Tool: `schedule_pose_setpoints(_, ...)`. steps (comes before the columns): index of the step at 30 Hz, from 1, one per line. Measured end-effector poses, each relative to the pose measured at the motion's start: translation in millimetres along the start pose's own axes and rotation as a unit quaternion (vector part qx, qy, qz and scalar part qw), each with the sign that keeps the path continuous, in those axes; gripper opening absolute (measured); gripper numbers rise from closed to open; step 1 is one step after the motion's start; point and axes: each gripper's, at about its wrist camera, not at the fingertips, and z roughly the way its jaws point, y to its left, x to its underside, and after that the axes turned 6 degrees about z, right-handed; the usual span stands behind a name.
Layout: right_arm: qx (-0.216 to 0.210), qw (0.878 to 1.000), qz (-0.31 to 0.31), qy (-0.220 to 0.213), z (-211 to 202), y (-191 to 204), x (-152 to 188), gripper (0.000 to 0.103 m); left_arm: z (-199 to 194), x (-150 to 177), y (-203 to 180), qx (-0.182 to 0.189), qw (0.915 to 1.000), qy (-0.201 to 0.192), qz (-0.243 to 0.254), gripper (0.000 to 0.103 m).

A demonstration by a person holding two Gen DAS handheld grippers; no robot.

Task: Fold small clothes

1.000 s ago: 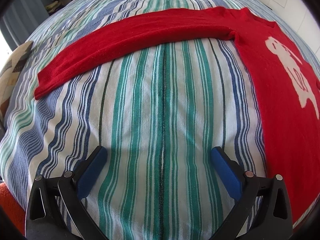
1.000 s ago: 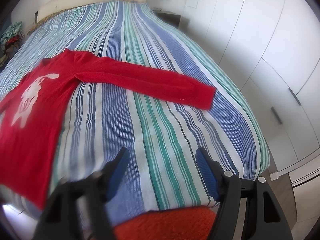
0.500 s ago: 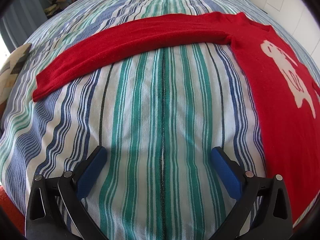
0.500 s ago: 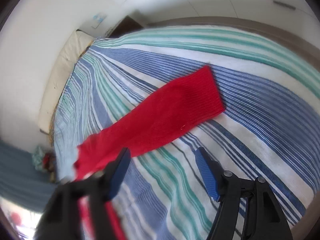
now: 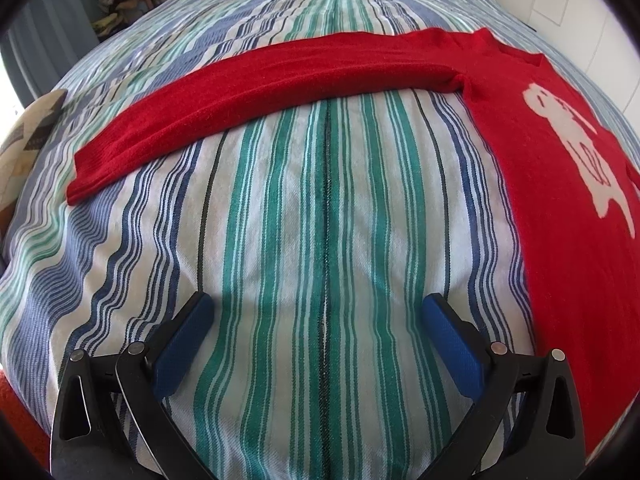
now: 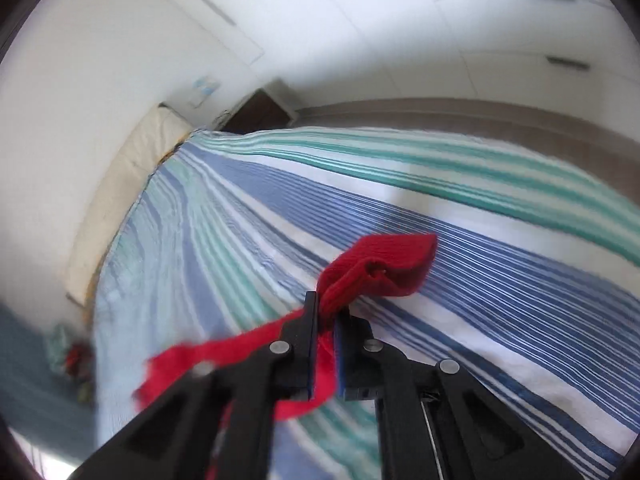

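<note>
**Right side has a sleeve, left is waiting**

My right gripper is clamped on one sleeve of the red sweater, a bit back from the cuff, which flops out past the fingertips, lifted off the striped bedspread. My left gripper has its jaws wide apart with nothing between them, hovering over bare bedspread, well short of the other sleeve.

How I'd play it: carry the pinched sleeve across the chest in a low arc and keep the fabric taut so it lands flat, not bunched. The knit looks soft and floppy, so dragging it would probably pull the body out of square. The right view is blurry, so I can't tell how much cloth is trapped.

Orientation, from the left view: the sweater lies flat, picture side up, body along the right edge. The free sleeve runs straight out to the left, crossing the stripes, cuff pointing left.
</note>
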Motion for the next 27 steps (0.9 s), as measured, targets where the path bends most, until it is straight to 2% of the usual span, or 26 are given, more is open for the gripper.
schedule_pose_setpoints(2, -0.056, 0.996, -0.073, 0.009, -11.1, 65.5, 0.7, 0.007, 0.9, -1.5, -0.4, -0.001, 1.0, 0.001, -0.002, 0.103)
schedule_pose_setpoints(4, -0.115, 0.982, -0.147, 0.025, -19.9, 137.6, 12.4, 0.007, 1.3, -2.0, -0.2, 0.0, 1.0, 0.001, -0.002, 0.103)
schedule_pose_setpoints(8, -0.221, 0.935, -0.261, 0.089, -15.1, 263.9, 70.2, 0.007, 1.3, -2.8, 1.2, 0.004, 1.0, 0.0, 0.001, 0.103)
schedule_pose_setpoints(10, -0.244, 0.911, -0.309, 0.126, -1.4, 309.0, 114.1, 0.009, 0.6, -1.8, 1.2, 0.004, 1.0, -0.001, 0.003, 0.103)
schedule_pose_setpoints(11, -0.25, 0.897, -0.329, 0.154, 8.8, 325.9, 136.6, 0.02, 0.3, -1.4, 1.0, 0.004, 1.0, -0.002, 0.004, 0.103)
schedule_pose_setpoints(12, -0.255, 0.884, -0.341, 0.192, 22.5, 336.9, 157.4, 0.058, 0.0, -1.0, 0.7, 0.003, 1.0, -0.002, 0.004, 0.103)
schedule_pose_setpoints(13, -0.253, 0.877, -0.343, 0.223, 34.1, 342.6, 172.9, 0.075, -0.5, -0.2, 0.3, 0.003, 1.0, -0.002, 0.005, 0.103)
schedule_pose_setpoints(14, -0.26, 0.873, -0.337, 0.236, 40.9, 341.8, 183.2, 0.08, -0.9, 0.1, 0.3, 0.004, 1.0, -0.002, 0.005, 0.103)
schedule_pose_setpoints(15, -0.271, 0.872, -0.327, 0.243, 43.5, 338.8, 186.7, 0.08, -1.1, 0.3, 0.4, 0.004, 1.0, -0.002, 0.005, 0.103)
schedule_pose_setpoints(17, -0.275, 0.882, -0.299, 0.24, 45.1, 323.7, 179.2, 0.08, -1.4, 1.2, -0.1, 0.004, 1.0, -0.001, 0.004, 0.103)
schedule_pose_setpoints(19, -0.252, 0.9, -0.278, 0.22, 45.6, 301.5, 160.1, 0.08, -0.6, 0.4, -0.8, 0.002, 1.0, 0.001, 0.004, 0.103)
schedule_pose_setpoints(20, -0.223, 0.911, -0.281, 0.204, 45.4, 288.3, 149.9, 0.08, -0.4, 0.0, -0.8, 0.002, 1.0, 0.001, 0.003, 0.103)
schedule_pose_setpoints(21, -0.181, 0.918, -0.3, 0.184, 46.2, 276.1, 141.2, 0.08, -0.3, -0.3, -0.8, 0.002, 1.0, 0.002, 0.002, 0.103)
schedule_pose_setpoints(22, -0.127, 0.917, -0.343, 0.158, 47.8, 267.6, 138.7, 0.08, 0.3, -1.2, -0.6, 0.002, 1.0, 0.002, 0.002, 0.103)
schedule_pose_setpoints(23, -0.074, 0.905, -0.398, 0.132, 50.5, 259.3, 141.2, 0.08, 0.3, -1.1, -0.3, 0.002, 1.0, 0.002, 0.003, 0.103)
schedule_pose_setpoints(24, -0.029, 0.884, -0.451, 0.12, 56.3, 246.7, 146.3, 0.08, 0.3, -1.1, -0.2, 0.002, 1.0, 0.001, 0.003, 0.103)
schedule_pose_setpoints(25, 0.004, 0.861, -0.493, 0.125, 65.1, 231.7, 155.4, 0.08, 0.6, -1.4, -0.2, 0.001, 1.0, 0.0, 0.004, 0.103)
schedule_pose_setpoints(26, 0.022, 0.841, -0.522, 0.139, 72.7, 216.4, 169.5, 0.08, 0.9, -1.5, -0.3, 0.001, 1.0, -0.001, 0.004, 0.103)
schedule_pose_setpoints(27, 0.03, 0.827, -0.54, 0.154, 79.0, 201.8, 182.6, 0.08, 1.0, -1.1, -0.9, -0.001, 1.0, -0.002, 0.003, 0.103)
